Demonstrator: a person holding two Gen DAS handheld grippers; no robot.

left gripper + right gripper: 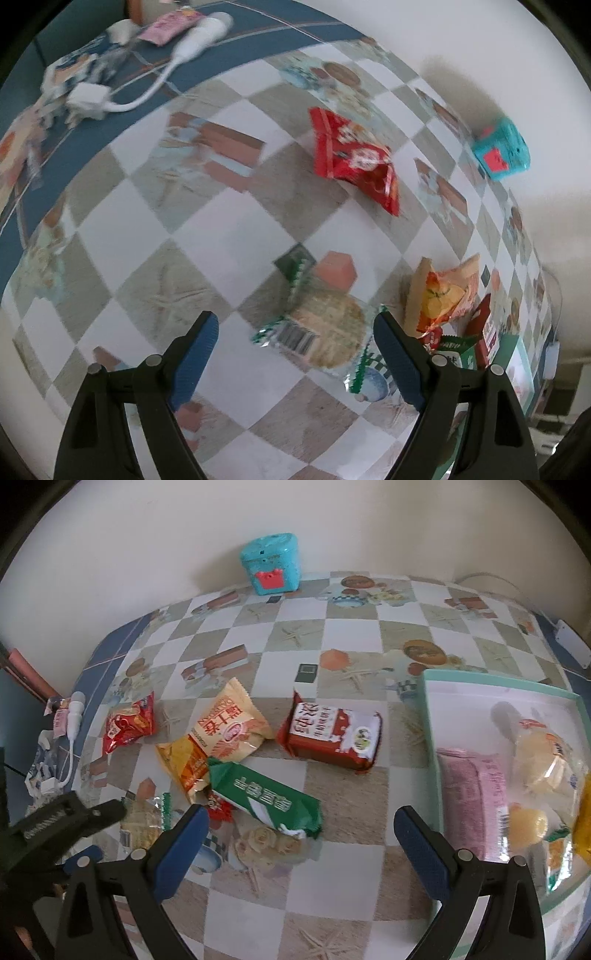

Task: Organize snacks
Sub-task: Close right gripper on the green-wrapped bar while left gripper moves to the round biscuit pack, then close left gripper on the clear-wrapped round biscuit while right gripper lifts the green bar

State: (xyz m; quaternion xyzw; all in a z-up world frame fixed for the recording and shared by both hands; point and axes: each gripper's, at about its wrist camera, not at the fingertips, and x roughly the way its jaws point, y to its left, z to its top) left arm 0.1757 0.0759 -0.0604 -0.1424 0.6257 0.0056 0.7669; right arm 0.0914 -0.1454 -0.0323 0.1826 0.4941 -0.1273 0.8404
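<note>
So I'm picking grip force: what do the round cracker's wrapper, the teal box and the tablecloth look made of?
Cracker wrapper: thin clear plastic film, glossy; the cracker shows through and the edges are crimped. Teal box: probably hard moulded plastic, smooth with rounded corners. Tablecloth: likely printed vinyl or oilcloth, given its smooth, faintly shiny surface.

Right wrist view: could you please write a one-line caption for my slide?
Open right gripper above loose snack packets, green packet nearest, mint-rimmed box partly filled at right.
</note>
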